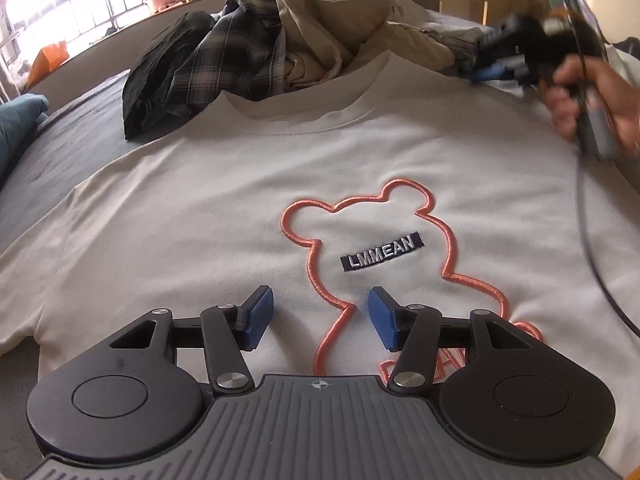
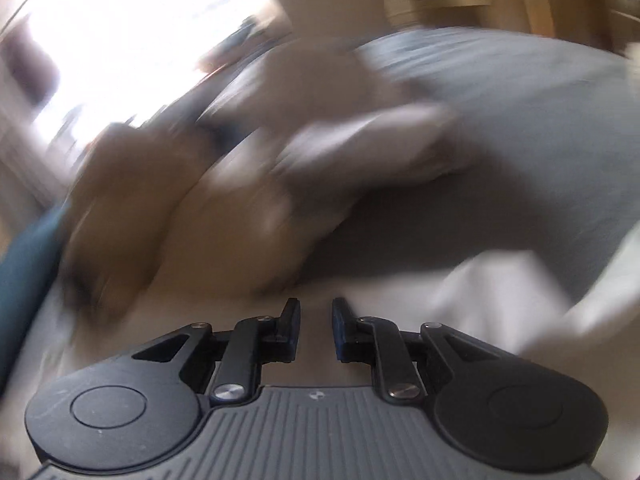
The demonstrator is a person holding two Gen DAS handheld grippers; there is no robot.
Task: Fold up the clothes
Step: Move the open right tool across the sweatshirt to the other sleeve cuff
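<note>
L view: sweatshirt (image 1: 224, 184) flat, left tongs (image 1: 320, 318) wide, empty; R view blurred: right tongs (image 2: 316, 330) narrow, prob. empty.

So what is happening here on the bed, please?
A person is folding clothes with two handheld grippers. A white sweatshirt with an orange bear outline lies flat, front up, on the grey bed. The left gripper hovers open over its lower front, holding nothing. The right gripper, jaws slightly apart and empty, is near the shoulder. Unfolded clothes are piled behind the collar.
</note>
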